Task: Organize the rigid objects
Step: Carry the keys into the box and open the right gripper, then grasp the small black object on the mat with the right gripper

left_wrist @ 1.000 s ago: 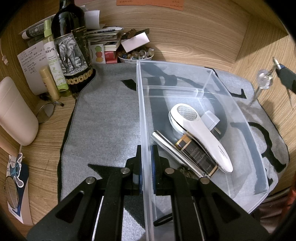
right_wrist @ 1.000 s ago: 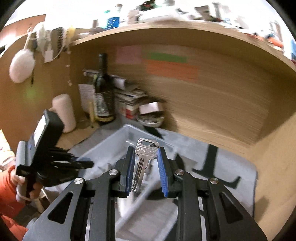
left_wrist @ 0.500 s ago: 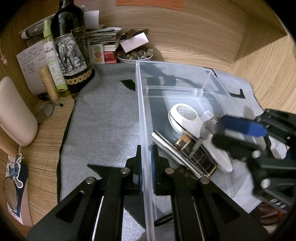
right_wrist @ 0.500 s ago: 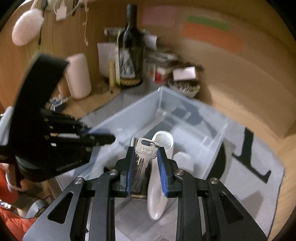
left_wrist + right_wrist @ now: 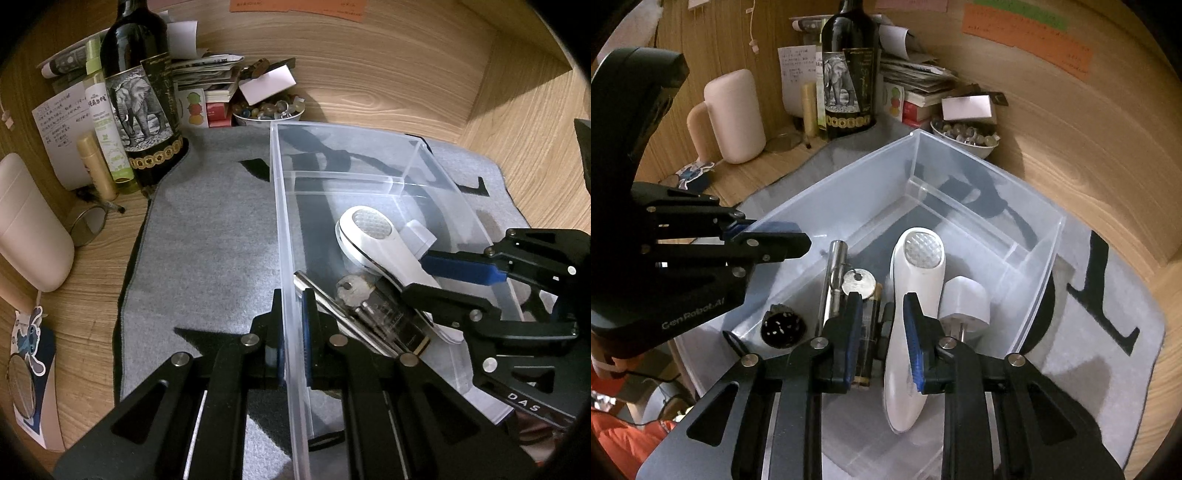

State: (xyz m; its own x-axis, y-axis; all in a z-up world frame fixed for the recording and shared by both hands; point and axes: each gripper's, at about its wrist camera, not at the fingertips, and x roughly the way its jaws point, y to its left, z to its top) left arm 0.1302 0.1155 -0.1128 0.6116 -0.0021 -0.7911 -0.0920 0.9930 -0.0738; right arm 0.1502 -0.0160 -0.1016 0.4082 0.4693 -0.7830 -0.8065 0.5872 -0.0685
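A clear plastic bin (image 5: 280,221) (image 5: 849,177) stands on a grey mat. My left gripper (image 5: 291,332) (image 5: 768,236) is shut on the bin's left wall. My right gripper (image 5: 881,314) (image 5: 436,273) is open and empty, low inside the bin. The silver key (image 5: 858,282) (image 5: 352,290) lies free on a dark glass bottle (image 5: 866,332) between a metal tube (image 5: 833,273) and a white handheld device (image 5: 912,314) (image 5: 380,243). A white plug (image 5: 964,301) and a black round piece (image 5: 783,326) also lie in the bin.
A wine bottle (image 5: 140,92) with an elephant label, spray bottles, papers and a bowl of beads (image 5: 269,109) crowd the back left. A beige cushion-like object (image 5: 26,229) lies at the left. Wooden walls curve around the desk.
My right gripper came down into the bin with the key, opened and let it go. The key now lies on the dark bottle. My left gripper has kept its hold on the bin wall.
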